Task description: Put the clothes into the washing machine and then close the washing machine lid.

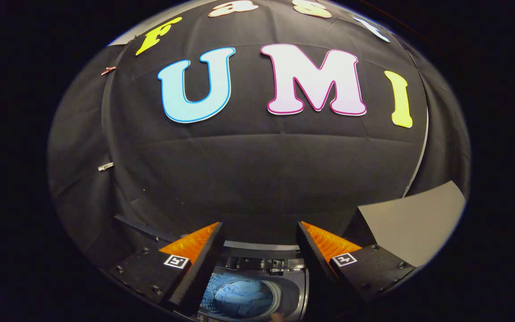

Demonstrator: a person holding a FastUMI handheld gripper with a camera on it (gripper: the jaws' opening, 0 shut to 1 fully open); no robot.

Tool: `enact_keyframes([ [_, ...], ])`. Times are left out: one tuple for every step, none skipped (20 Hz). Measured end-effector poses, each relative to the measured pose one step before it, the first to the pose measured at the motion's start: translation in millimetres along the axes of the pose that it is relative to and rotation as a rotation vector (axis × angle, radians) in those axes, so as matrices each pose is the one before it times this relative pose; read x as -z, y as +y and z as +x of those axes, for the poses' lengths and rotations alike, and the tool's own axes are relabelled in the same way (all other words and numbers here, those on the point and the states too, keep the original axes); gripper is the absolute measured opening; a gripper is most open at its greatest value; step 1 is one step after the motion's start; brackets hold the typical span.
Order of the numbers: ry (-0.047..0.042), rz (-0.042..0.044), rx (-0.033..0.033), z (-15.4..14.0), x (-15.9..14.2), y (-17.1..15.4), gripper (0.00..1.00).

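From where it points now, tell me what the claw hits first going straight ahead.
Probably the black cloth booth wall beyond the open claw; nothing shows between, though depth is unclear. The washing machine's drum with blue clothes lies below.

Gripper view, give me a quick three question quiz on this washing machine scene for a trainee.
1. True or false: the gripper is shut on the blue clothes.
2. Where do the clothes lie? A) in the washing machine drum B) on the floor C) between the fingers
3. Fill in: the machine's opening, below the fingers, is ___.

Key: 1 false, the fingers stand apart, holding nothing; 2 A; 3 uncovered.
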State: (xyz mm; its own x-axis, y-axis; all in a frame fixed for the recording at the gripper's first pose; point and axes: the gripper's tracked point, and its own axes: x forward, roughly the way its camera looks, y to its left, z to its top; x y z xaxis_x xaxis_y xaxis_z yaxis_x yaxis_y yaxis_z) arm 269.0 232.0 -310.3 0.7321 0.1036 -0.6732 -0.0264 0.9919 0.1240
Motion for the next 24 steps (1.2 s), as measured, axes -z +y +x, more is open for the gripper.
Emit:
enact_keyframes([
  [-0.00205,0.00008,0.00089,-8.27,5.73,0.56,0.99],
  [0.00499,-0.00465,-0.00001,-6.71,6.7,0.57,1.0],
  [0.0109,-0.0017,-0.00055,-5.95,6.54,0.64,0.99],
  [0.01656,0.00029,-0.00144,-5.9,6.96,-0.34,0.99],
  [0.01896,0.00048,-0.00416,-5.32,6.48,0.52,0.99],
  [0.02081,0.00058,-0.00668,-3.58,6.71,1.57,0.99],
  [0.01116,0.00521,-0.0134,-4.09,4.42,2.74,0.98],
  [0.00047,0.00394,-0.00861,-6.04,1.3,1.59,0.98],
  [-0.00867,-0.00034,0.0007,-5.13,-0.44,-0.08,0.98],
  [-0.0128,-0.00232,0.00082,-6.64,-1.15,-0.14,0.98],
  [-0.01305,0.00003,-0.00438,-5.11,-3.28,0.85,0.98],
  [-0.012,0.00114,-0.00728,-4.04,-1.51,1.26,0.98],
  [-0.00868,-0.00137,-0.00384,-4.47,-1.69,0.81,0.98],
  [-0.00768,-0.0027,-0.00378,-5.1,-3.38,0.0,0.98],
  [-0.00901,-0.00272,-0.00432,-3.85,-1.45,0.24,0.98],
  [-0.01272,-0.00322,-0.00386,-5.72,-3.06,-0.37,0.98],
  [-0.01151,-0.00225,-0.00336,-4.49,-2.45,-1.11,0.98],
  [-0.01278,-0.00211,-0.00321,-5.97,-2.51,-1.65,0.98],
  [-0.01325,-0.00008,-0.00487,-5.72,-4.09,-1.19,0.98],
  [-0.01606,0.00088,-0.00661,-7.88,-4.49,-1.81,0.98],
  [-0.02018,-0.00043,-0.00489,-7.77,-5.51,-1.61,0.99],
  [-0.02311,-0.00056,-0.00618,-9.78,-7.03,-1.63,0.99],
  [-0.02563,-0.00125,-0.00909,-10.05,-7.06,-1.35,0.99],
  [-0.02764,-0.00259,-0.00829,-8.01,-6.69,-2.07,0.99],
])
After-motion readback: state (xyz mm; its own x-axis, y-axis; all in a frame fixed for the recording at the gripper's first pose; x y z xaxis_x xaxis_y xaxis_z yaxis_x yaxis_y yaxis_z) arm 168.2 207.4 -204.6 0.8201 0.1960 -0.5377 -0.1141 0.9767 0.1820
